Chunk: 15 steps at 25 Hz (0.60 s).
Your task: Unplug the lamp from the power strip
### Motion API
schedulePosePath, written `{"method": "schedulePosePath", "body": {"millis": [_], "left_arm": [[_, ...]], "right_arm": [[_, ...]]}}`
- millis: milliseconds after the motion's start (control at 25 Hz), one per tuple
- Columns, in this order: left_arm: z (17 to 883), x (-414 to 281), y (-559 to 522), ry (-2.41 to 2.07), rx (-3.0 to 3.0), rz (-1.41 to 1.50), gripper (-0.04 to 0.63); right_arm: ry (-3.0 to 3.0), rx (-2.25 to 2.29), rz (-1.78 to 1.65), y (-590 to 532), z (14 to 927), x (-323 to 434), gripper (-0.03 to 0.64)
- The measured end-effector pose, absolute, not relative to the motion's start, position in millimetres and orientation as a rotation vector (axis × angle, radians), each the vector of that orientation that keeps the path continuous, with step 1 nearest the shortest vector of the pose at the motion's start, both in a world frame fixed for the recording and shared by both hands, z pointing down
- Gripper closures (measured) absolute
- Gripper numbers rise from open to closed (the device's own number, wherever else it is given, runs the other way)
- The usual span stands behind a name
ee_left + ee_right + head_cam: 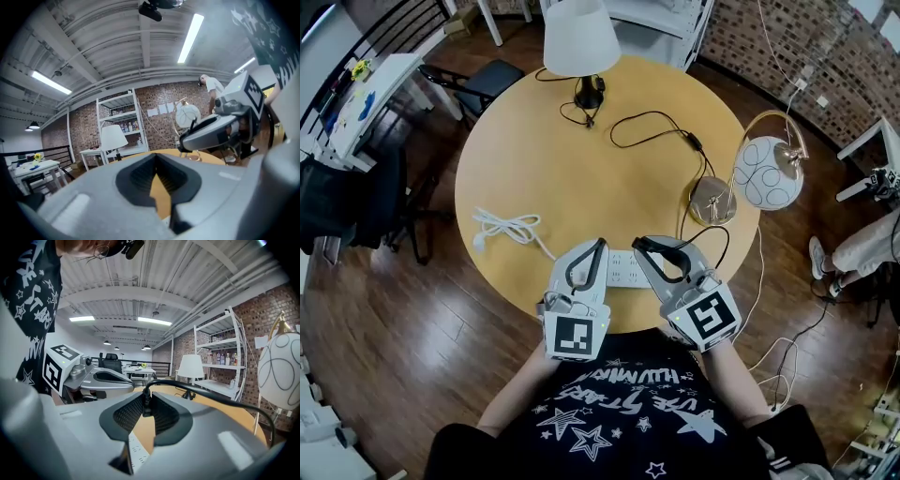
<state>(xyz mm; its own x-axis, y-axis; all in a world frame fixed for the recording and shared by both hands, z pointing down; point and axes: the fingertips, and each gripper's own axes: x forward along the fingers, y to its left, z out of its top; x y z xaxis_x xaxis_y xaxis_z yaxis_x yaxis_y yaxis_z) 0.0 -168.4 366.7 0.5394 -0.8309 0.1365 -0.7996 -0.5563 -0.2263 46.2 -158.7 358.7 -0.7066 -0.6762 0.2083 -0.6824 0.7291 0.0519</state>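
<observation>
Right gripper view | plug (146, 402) upright between jaws | cord (212, 393) runs right

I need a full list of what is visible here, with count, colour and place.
table: one, light wood, round, centre
table lamp: one, white shade, far table edge
globe lamp: one, white, brass base, right table edge
power strip: one, white, near edge
coiled cable: one, white, left of the power strip
plug: one, black, between the right jaws
chair: one, black, behind the table
left hand-held gripper: one, grey, shut, empty
right hand-held gripper: one, grey, shut on the plug
</observation>
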Motion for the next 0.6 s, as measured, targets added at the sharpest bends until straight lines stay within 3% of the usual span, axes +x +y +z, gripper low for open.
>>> {"method": "schedulePosePath", "body": {"millis": [600], "left_arm": [[368.8, 1.1, -170.2, 1.467, -2.637, -0.328, 0.591]], "right_arm": [[-2.72, 1.072, 0.031, -159.4, 363.8, 47.0, 0.557]]}}
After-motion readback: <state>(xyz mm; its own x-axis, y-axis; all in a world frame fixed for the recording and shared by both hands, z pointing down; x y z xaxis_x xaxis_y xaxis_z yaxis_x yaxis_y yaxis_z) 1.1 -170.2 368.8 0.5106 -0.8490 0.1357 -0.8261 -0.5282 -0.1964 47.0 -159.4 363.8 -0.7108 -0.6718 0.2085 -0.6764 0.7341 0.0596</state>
